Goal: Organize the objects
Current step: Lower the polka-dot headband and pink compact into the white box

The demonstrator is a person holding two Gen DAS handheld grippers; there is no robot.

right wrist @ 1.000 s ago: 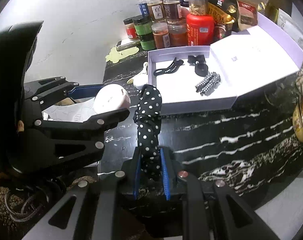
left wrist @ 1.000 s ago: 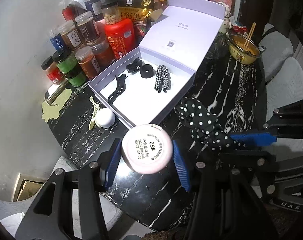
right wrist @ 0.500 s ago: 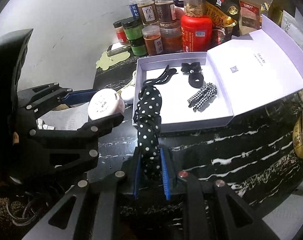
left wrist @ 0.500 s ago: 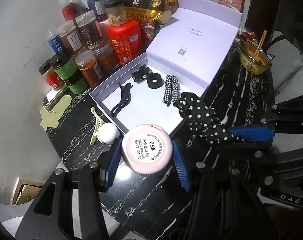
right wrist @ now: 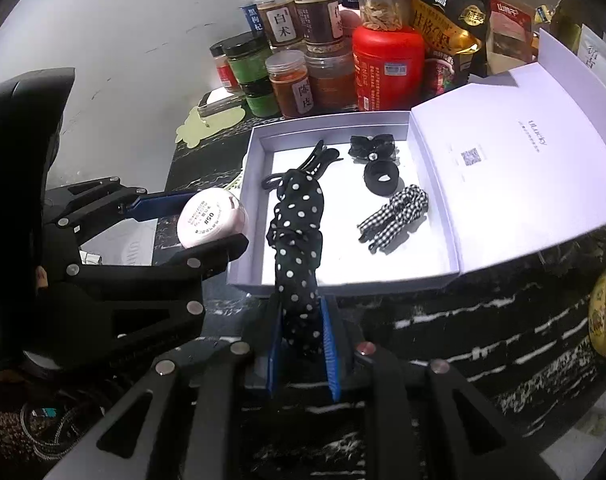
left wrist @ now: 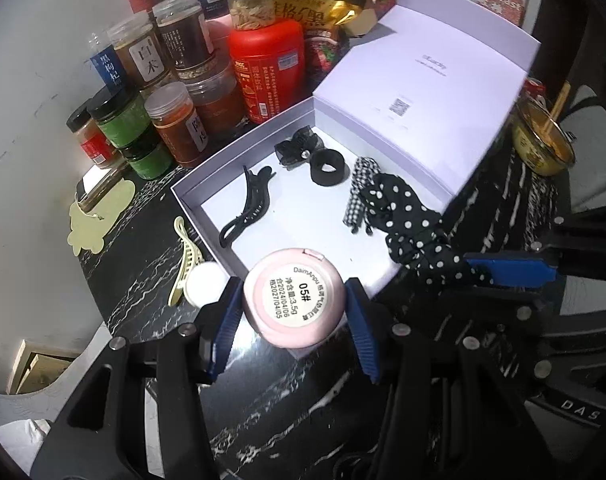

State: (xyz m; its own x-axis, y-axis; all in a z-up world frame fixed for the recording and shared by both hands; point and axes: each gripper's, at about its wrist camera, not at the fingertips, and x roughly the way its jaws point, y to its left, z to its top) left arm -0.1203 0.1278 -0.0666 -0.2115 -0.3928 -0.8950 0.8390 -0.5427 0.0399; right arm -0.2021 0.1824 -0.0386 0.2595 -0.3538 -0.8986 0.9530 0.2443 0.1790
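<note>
My left gripper (left wrist: 295, 316) is shut on a round pink compact (left wrist: 295, 298) and holds it over the near-left corner of the open lavender box (left wrist: 191, 186). My right gripper (right wrist: 301, 354) is shut on a black polka-dot scarf (right wrist: 299, 236) that reaches over the box's front wall (right wrist: 343, 284). The scarf also shows in the left wrist view (left wrist: 407, 224). Inside the box lie a black claw clip (left wrist: 247, 208), a black bow clip (left wrist: 299, 150), a black scrunchie (left wrist: 327, 168) and a checked hair tie (left wrist: 357, 190). The compact also shows in the right wrist view (right wrist: 211, 218).
Several spice jars (left wrist: 175, 120) and a red canister (left wrist: 265, 66) crowd the back left, with snack bags behind. A yellow hair clip (left wrist: 185, 264) and a white round object (left wrist: 205, 284) lie left of the box. A yellow bowl with chopsticks (left wrist: 543, 142) stands at the right.
Both grippers have moved forward toward the box with their loads. The compact and the scarf's tip now hang over the box's near edge.
</note>
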